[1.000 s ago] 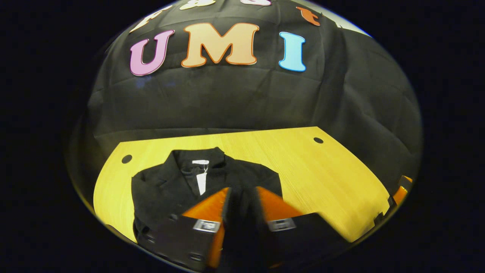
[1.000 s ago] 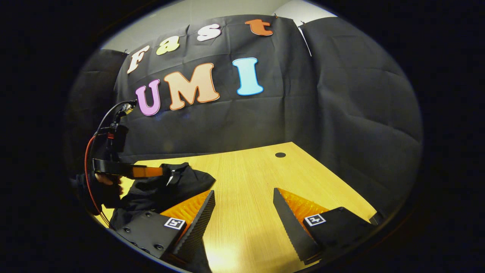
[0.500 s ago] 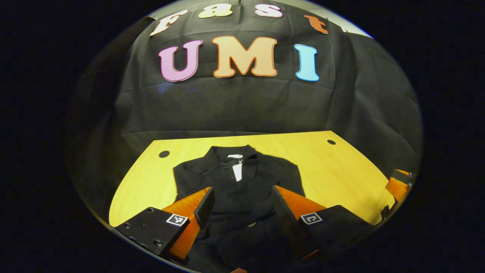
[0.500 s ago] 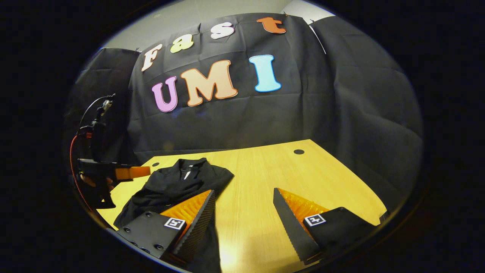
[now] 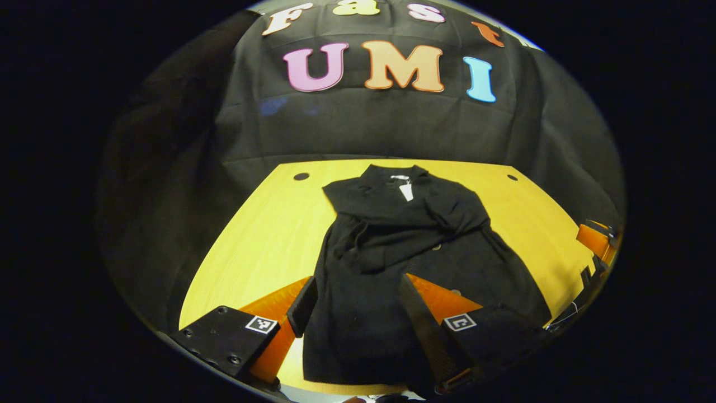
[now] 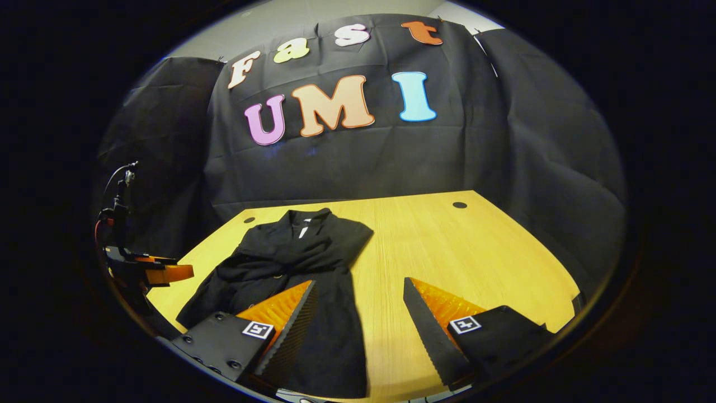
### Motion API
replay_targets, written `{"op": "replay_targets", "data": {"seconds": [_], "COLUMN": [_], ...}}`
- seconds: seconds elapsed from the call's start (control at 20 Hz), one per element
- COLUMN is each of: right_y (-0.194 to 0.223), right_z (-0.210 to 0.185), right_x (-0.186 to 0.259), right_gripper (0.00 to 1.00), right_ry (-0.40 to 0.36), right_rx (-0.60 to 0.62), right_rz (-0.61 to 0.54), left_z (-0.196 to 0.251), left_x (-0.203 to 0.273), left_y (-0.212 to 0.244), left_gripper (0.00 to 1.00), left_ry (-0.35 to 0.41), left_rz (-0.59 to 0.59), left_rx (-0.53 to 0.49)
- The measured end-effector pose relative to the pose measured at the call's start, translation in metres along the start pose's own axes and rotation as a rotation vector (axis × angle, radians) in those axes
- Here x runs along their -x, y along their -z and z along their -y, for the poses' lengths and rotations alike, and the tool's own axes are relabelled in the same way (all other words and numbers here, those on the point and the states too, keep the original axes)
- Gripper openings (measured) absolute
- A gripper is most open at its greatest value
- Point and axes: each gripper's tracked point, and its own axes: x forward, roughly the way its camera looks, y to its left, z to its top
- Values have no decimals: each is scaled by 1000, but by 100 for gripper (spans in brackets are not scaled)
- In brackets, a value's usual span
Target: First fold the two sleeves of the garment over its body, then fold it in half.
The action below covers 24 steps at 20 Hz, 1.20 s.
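Garment (image 5: 414,252) lies flat on the table (image 5: 263,235) in the left gripper view, collar at the far end, hem toward the camera. Both sleeves look folded across the chest already (dark cloth, hard to be sure). Left gripper (image 5: 358,313) hangs over the hem, fingers spread, holding nothing.

Right gripper view: garment (image 6: 302,263) sits on the table's (image 6: 447,246) left part; right gripper (image 6: 358,330) is released, 1 finger over the hem, the other over bare wood. Step 1 seems done; next move probably needs both grippers pinching the hem corners for the half fold.
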Motion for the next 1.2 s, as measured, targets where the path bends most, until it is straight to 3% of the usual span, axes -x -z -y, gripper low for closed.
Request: {"op": "replay_targets", "data": {"seconds": [0.55,0.65,0.7,0.75,0.85,0.9,0.95,1.0,1.2], "right_y": [115,130,136,142,155,162,175,176,168], "right_z": [-6,-8,-9,-10,-13,-14,-15,-17,-25], "right_x": [29,34,35,33,30,28,29,31,27], "right_gripper": [98,94,98,94,94,98,93,98,80], "right_ry": [52,62,67,68,76,85,87,84,77], "right_rx": [35,47,54,57,68,78,87,77,25], "right_rz": [-222,-255,-265,-277,-305,-326,-377,-375,-335], "left_z": [-31,-33,-32,-32,-32,-31,-30,-29,-30], "left_x": [19,19,18,21,18,18,19,18,16], "left_y": [110,124,129,133,131,130,130,130,129], "left_gripper": [93,93,93,93,92,93,94,93,92], "left_ry": [-23,-23,-17,-11,7,19,33,47,63], "left_rz": [-166,-190,-196,-199,-182,-167,-160,-144,-54], "left_rx": [0,-1,-2,8,8,14,5,-11,-19]}}
